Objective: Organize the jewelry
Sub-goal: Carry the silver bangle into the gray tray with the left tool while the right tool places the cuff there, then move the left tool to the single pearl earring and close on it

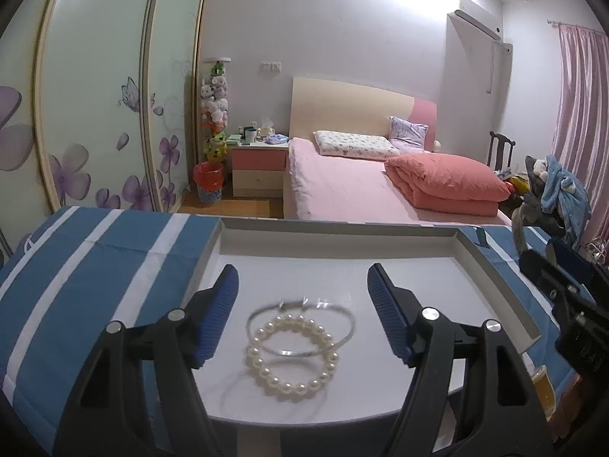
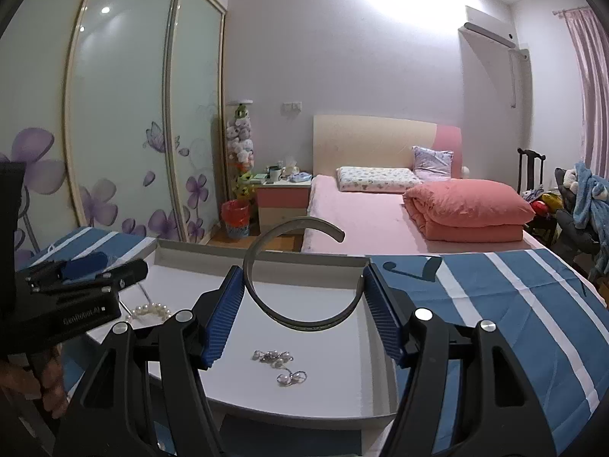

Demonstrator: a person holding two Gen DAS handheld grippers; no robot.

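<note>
A pearl bracelet (image 1: 292,354) and a thin silver bangle (image 1: 302,327) lie overlapping on the white tray (image 1: 491,266). My left gripper (image 1: 302,278) stands open just above them, one blue pad on each side, touching neither. My right gripper (image 2: 302,278) is shut on a grey open cuff bangle (image 2: 300,320), which stands upright between the pads over the tray (image 2: 198,252). Below it on the tray lie small pearl and silver pieces (image 2: 272,356) and a pair of rings or earrings (image 2: 291,377). The pearl bracelet (image 2: 150,310) shows at the left, partly hidden by the left gripper (image 2: 82,268).
The tray rests on a blue-and-white striped cloth (image 1: 95,266). The right gripper (image 1: 563,282) comes in at the right edge beside an amber object (image 1: 542,384). A hand (image 2: 49,381) holds the left tool. Beyond are a pink bed (image 2: 361,221) and wardrobe doors (image 2: 125,114).
</note>
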